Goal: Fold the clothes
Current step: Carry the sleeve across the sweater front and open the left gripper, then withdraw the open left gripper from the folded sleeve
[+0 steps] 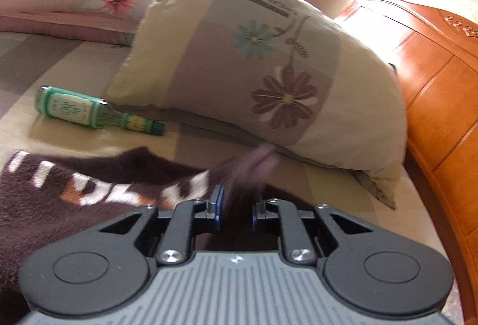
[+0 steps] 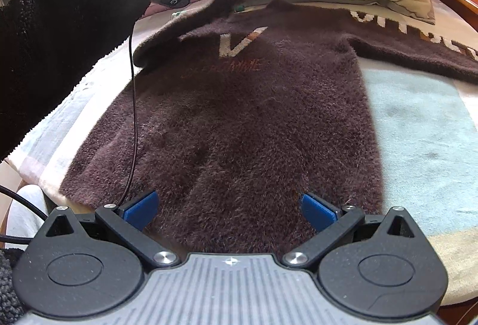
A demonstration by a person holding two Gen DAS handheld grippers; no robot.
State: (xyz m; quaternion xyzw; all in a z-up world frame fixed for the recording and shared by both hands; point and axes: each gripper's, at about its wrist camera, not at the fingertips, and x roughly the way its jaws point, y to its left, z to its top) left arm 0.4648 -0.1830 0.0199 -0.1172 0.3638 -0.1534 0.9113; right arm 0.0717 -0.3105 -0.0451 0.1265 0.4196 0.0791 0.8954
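1. the brown sweater [image 2: 239, 121] lies flat on the bed [image 2: 424, 127], its long axis running from the bottom to the top of the right wrist view.
2. the left gripper [image 1: 236, 210], upper left there, has its fingers clamped on the sleeve [image 2: 179, 29].
3. the right gripper [image 2: 228, 210] has its fingers wide apart over the hem.

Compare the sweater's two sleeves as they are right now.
The left sleeve is lifted off the bed and folded in toward the chest, its cuff between the left gripper pads; the right sleeve lies flat, stretched outward, untouched. White lettering shows along the right sleeve, none on the lifted one. Both are the same fuzzy dark brown knit.
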